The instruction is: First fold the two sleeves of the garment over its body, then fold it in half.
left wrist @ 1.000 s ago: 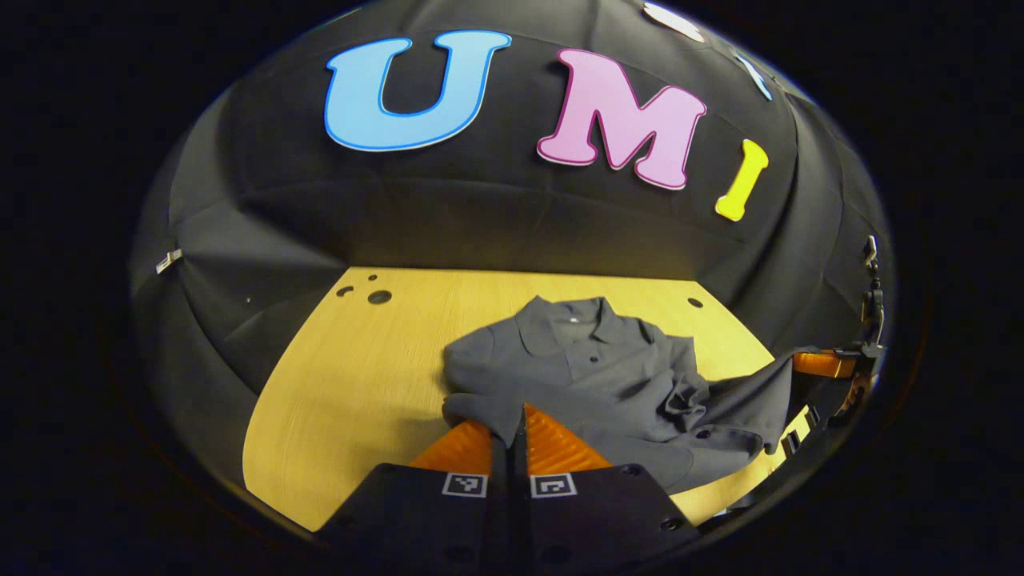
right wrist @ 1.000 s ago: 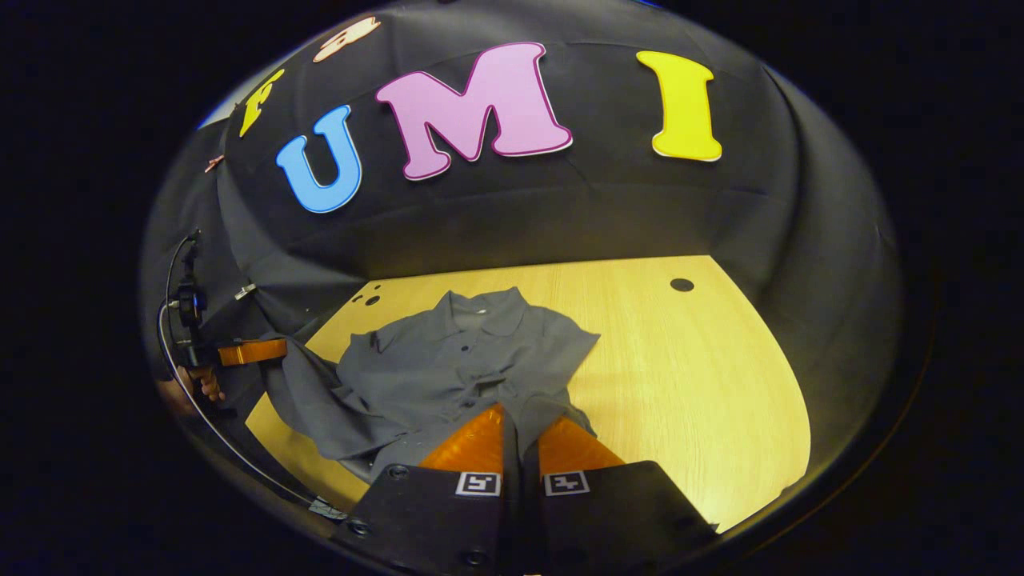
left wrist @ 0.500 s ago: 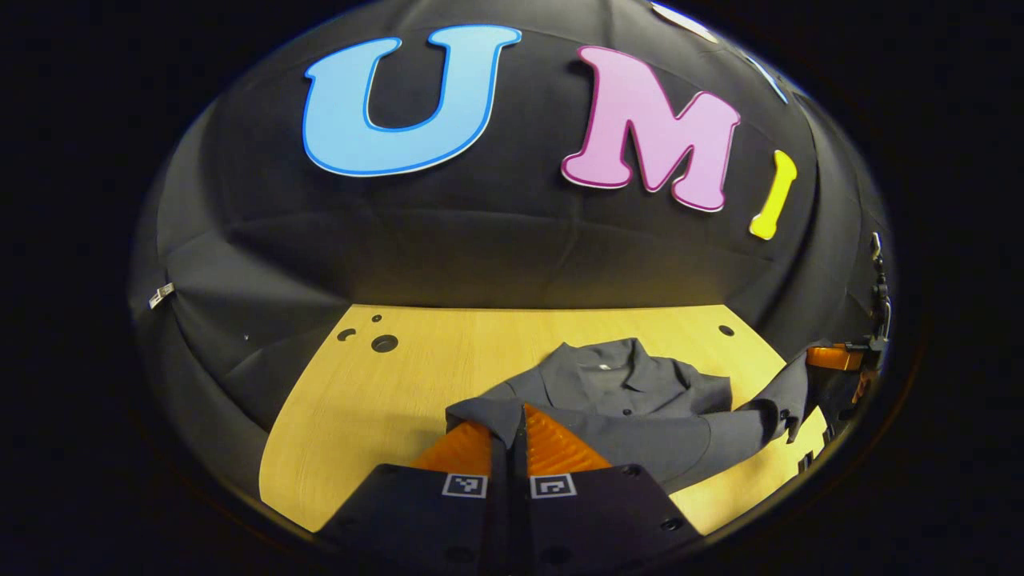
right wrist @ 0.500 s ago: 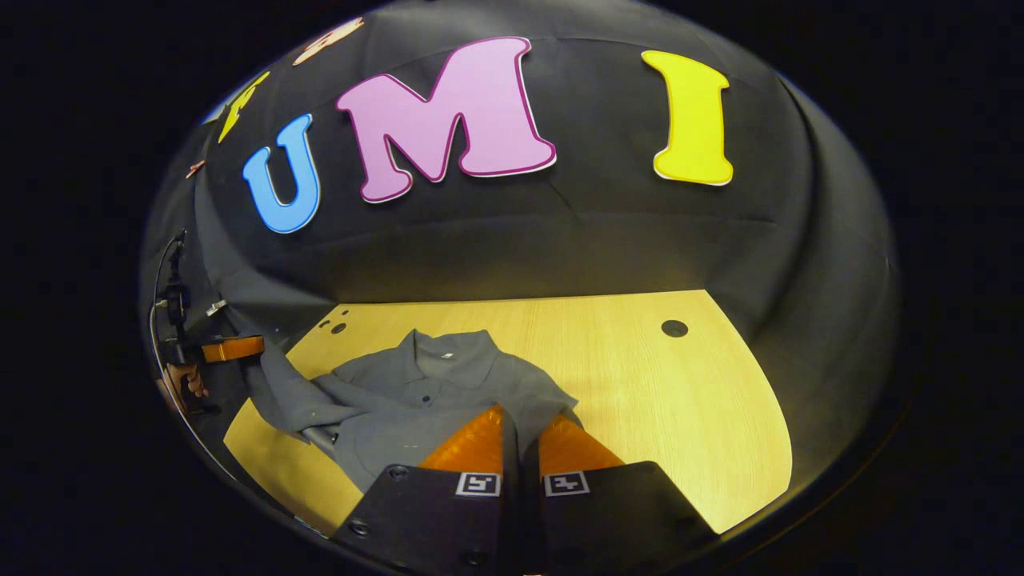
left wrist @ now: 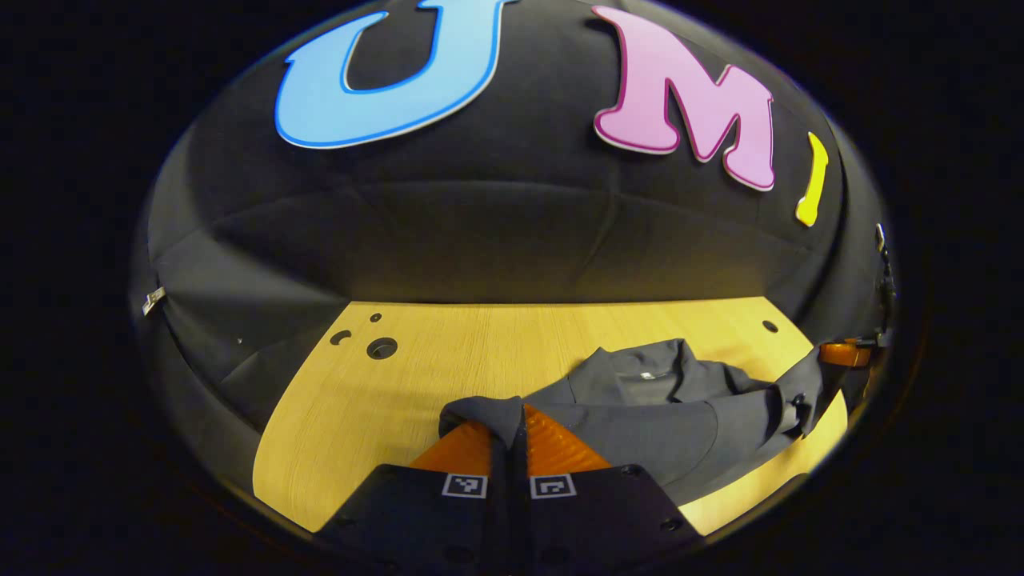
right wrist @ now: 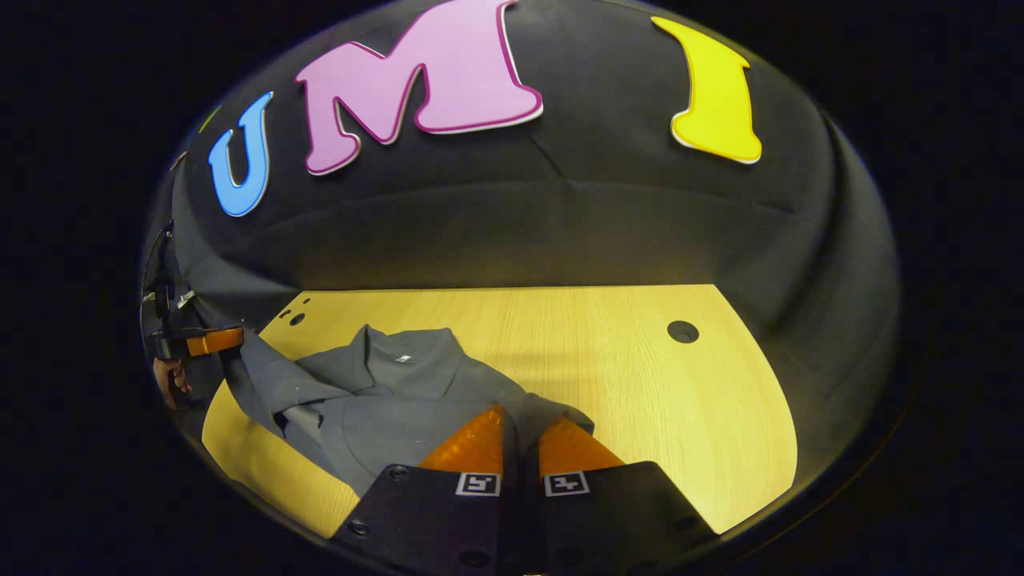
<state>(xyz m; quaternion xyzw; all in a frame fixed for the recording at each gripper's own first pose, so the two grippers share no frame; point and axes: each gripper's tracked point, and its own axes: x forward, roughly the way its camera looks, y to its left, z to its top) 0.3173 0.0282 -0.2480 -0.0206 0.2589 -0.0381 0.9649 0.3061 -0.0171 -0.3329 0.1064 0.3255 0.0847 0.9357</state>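
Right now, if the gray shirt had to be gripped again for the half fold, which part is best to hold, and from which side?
Probably the bottom hem corners of the shirt, approached from the near table edge. The collar lies at the far side, so the hem faces the grippers. The left gripper and right gripper each already pinch cloth there.

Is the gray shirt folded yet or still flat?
Mid-fold: both grippers, left and right, pinch the gray shirt's hem, lifting it toward the collar.
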